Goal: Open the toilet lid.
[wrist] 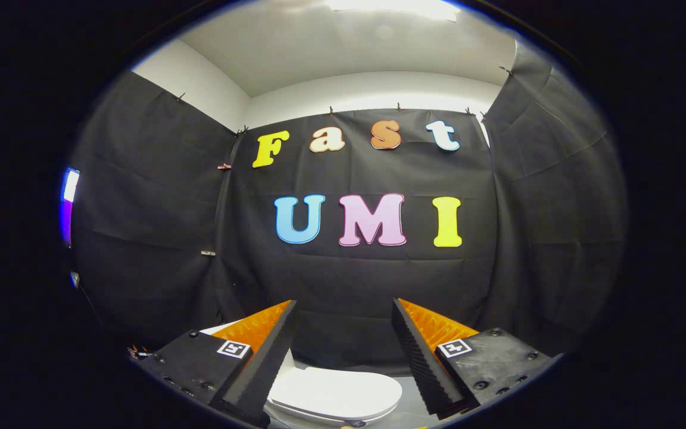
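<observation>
Nothing done yet: smooth white oval plastic toilet lid [336, 394] lies closed below the gripper [343, 316], whose 2 fingers gape apart, holding nothing.

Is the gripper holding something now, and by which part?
Nothing is held. The gripper has its jaws wide open and apart, and the closed toilet lid lies below and beyond them, untouched.

Black cloth [349, 280] hung across the back and both sides as the booth's wall, creased in places, pinned along its top edge with small clips [331, 111]. White wall [373, 89] above the cloth, white ceiling [349, 47] over that, with a bright light panel [390, 6] set in it. Far off to one side, a narrow glowing screen [69, 196], bluish and purple.
</observation>
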{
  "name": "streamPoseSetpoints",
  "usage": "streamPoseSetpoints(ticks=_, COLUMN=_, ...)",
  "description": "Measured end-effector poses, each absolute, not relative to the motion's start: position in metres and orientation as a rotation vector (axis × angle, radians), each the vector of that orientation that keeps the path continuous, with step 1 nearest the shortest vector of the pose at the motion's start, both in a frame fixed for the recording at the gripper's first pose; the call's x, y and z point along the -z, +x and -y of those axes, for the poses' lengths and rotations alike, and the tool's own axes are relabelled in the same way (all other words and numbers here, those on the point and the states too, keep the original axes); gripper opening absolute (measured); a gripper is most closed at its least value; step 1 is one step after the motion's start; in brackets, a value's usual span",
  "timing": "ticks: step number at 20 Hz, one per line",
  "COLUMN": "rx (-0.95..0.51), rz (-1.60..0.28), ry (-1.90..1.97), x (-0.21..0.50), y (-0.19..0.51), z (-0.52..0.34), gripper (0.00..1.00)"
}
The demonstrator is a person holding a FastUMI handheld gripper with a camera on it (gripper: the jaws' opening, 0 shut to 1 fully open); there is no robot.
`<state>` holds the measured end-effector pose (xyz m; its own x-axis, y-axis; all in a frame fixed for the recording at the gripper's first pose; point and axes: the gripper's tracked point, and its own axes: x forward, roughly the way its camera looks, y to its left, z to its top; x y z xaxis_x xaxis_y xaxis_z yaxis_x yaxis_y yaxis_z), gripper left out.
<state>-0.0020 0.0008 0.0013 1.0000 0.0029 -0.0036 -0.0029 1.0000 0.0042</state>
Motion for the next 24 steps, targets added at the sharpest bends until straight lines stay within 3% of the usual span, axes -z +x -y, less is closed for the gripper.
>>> streamPoseSetpoints(ticks=11, rx=0.062, rz=-0.082, ry=0.069, x=0.037, y=0.01, z=0.023, gripper=0.98)
streamPoseSetpoints(ticks=24, rx=0.266, rz=-0.259, ry=0.216, x=0.147, y=0.024, z=0.102, gripper=0.99)
